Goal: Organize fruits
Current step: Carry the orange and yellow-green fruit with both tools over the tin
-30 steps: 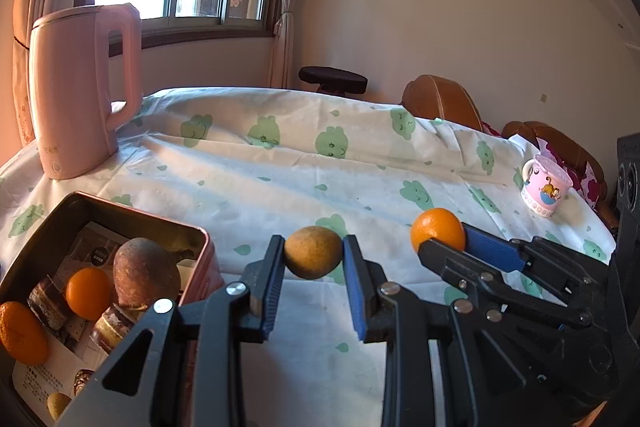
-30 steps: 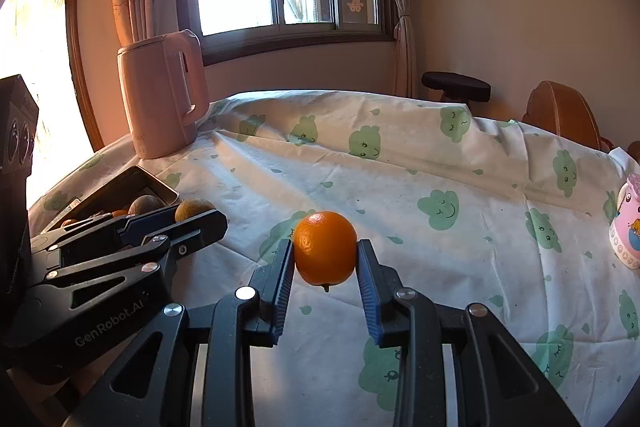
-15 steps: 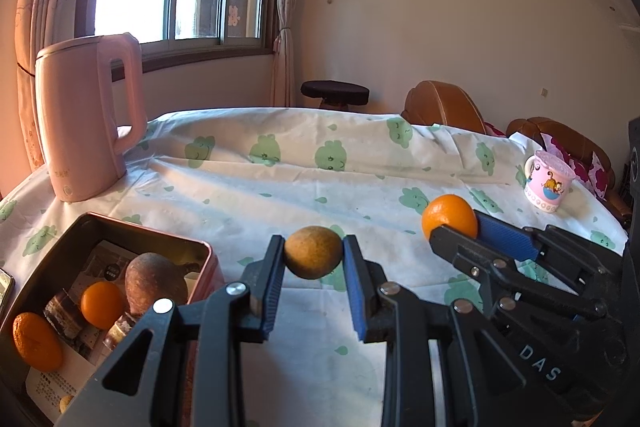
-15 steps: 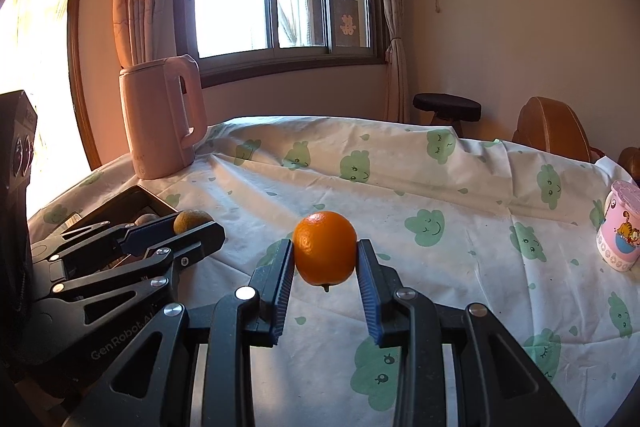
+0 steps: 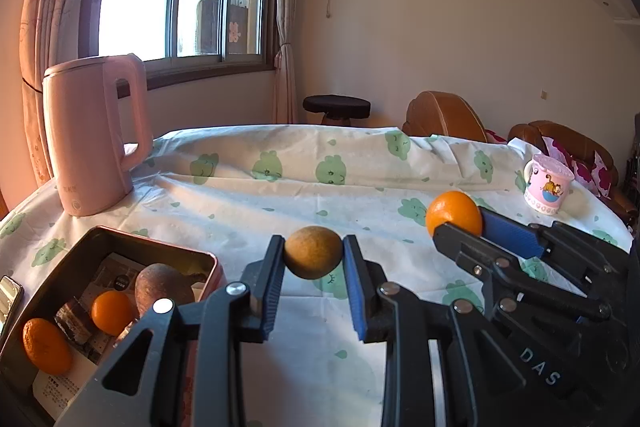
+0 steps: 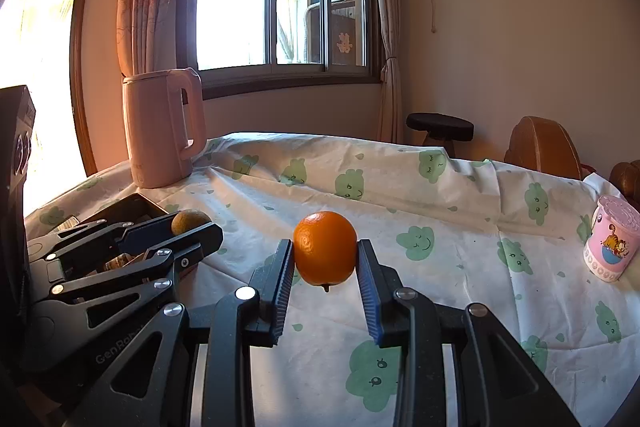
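Note:
My left gripper [image 5: 313, 253] is shut on a small yellow-brown round fruit [image 5: 313, 251], held above the tablecloth just right of the metal tin [image 5: 208, 267]. The tin at lower left holds two small oranges [image 5: 111, 311] [image 5: 46, 346] and a larger brown fruit [image 5: 160, 285] on paper wrappers. My right gripper [image 6: 325, 253] is shut on a bright orange [image 6: 325, 253], stem end down, above the middle of the table. In the left wrist view that orange [image 5: 454, 213] shows at the right; in the right wrist view the brown fruit [image 6: 190, 221] and left gripper show at the left.
A tall pink kettle [image 5: 94, 135] stands at the back left of the table. A pink cartoon mug [image 5: 546, 183] sits near the right edge. The cloth has green cloud prints and folds along the far side. A dark stool [image 5: 336, 107] and brown chairs [image 5: 440, 115] stand behind the table.
Both views have tilted upward, so more of the wall and window shows and the tin sits lower in frame. Each gripper keeps its fruit.

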The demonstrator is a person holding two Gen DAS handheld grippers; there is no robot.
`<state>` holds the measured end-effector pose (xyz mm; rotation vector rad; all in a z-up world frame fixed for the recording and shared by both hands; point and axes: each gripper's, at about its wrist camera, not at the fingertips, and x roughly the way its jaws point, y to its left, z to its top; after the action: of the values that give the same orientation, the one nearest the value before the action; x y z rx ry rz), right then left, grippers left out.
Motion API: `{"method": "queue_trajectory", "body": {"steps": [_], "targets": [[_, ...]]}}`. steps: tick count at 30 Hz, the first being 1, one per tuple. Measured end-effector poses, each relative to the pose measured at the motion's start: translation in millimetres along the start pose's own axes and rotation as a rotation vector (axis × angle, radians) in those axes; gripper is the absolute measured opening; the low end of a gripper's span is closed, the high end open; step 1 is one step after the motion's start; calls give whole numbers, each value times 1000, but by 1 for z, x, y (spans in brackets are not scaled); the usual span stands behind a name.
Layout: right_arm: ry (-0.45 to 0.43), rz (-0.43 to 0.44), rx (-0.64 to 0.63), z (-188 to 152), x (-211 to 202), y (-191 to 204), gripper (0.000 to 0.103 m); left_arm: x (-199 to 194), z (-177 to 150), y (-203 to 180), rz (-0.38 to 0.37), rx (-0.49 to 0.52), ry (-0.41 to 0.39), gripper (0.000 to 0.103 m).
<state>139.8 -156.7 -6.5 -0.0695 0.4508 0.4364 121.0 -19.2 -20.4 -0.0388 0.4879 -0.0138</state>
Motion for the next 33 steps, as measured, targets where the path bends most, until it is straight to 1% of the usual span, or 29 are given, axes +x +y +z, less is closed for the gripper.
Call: {"method": "queue_trajectory", "body": {"steps": [33], "targets": [[-91,-30,-12,-3,-22,3,33,-24,-4,-7,44,36,-118,31]]}}
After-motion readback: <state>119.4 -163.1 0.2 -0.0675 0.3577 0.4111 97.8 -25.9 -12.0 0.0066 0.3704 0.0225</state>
